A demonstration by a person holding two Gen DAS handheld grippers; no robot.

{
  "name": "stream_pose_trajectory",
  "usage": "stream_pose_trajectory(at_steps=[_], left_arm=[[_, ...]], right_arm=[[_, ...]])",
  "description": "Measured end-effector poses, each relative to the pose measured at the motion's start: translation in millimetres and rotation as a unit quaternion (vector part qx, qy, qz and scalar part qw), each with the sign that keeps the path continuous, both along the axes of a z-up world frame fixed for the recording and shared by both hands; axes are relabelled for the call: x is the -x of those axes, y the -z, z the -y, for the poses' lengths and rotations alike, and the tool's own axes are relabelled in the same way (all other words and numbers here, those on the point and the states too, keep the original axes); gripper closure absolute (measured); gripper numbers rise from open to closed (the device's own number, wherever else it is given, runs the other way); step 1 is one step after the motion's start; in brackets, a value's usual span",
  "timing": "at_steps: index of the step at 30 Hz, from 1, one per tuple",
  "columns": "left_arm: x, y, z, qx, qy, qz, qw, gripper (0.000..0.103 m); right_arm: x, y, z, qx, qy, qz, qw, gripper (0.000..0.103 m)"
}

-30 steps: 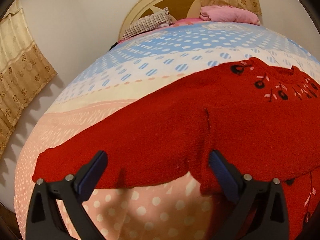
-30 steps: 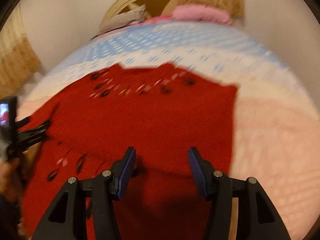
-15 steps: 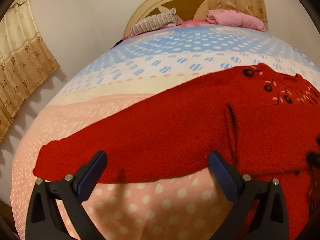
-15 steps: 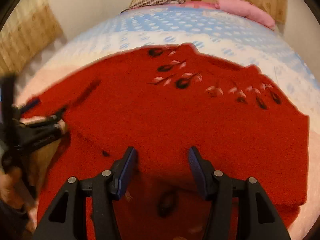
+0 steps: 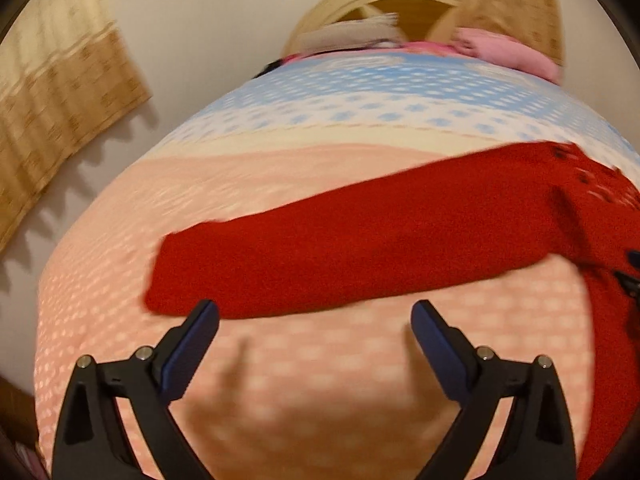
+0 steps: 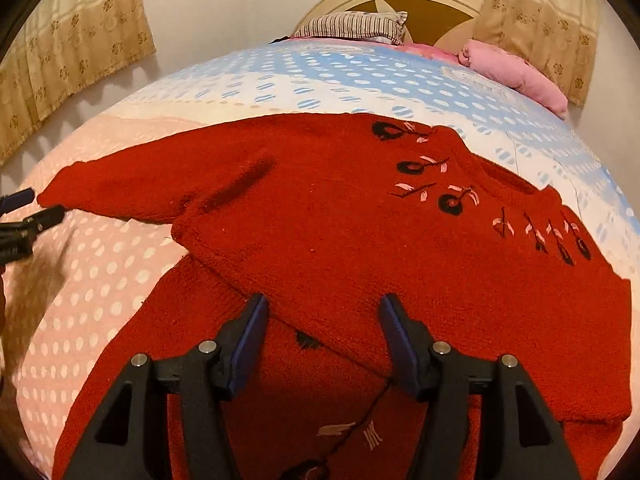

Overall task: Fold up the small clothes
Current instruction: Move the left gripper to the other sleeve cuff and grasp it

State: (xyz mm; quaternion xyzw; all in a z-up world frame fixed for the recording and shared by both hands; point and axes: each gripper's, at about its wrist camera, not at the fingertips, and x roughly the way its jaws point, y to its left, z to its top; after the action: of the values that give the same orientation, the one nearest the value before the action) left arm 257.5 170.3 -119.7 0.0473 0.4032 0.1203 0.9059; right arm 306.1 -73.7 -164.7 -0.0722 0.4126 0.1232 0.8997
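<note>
Red sweater (image 6: pixel 360 216) spread on bed (image 6: pixel 100 264), partly folded.
I see left tongs (image 5: pixel 315 316) wide, narrowing, empty; right tongs (image 6: pixel 322 312) opening over fold edge, gripping nothing.

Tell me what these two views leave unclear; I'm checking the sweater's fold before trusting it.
- Red knitted sweater, hem: right wrist view, cut off by the bottom edge and hidden behind the right tool.
- Sweater body: left wrist view, cut off at the right edge; only the sleeve shows.
- Embroidery and dotted bedspread: left wrist view, motion-blurred.
- Left tool: right wrist view, cut off at the left edge.
</note>
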Motion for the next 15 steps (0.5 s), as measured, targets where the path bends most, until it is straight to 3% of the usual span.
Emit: stream_pose_trajectory(at_steps=[4,7,15], left_arm=[[1,6,-51,0.011,-0.055,-0.015,0.9983,0.013],[2,7,-78,0.024,-0.090,-0.011,0.9956,0.017],[-6,13,-131,0.152,-0.144,-0.007,0.9778,0.017]], right_arm=[[-3,2,-9,0.028,0.007,0.010,1.000,0.034],[-7,3,-7,0.014,0.009,0.008,1.000,0.032],[-2,3,-7,0.015,0.010,0.014,1.000,0.031]])
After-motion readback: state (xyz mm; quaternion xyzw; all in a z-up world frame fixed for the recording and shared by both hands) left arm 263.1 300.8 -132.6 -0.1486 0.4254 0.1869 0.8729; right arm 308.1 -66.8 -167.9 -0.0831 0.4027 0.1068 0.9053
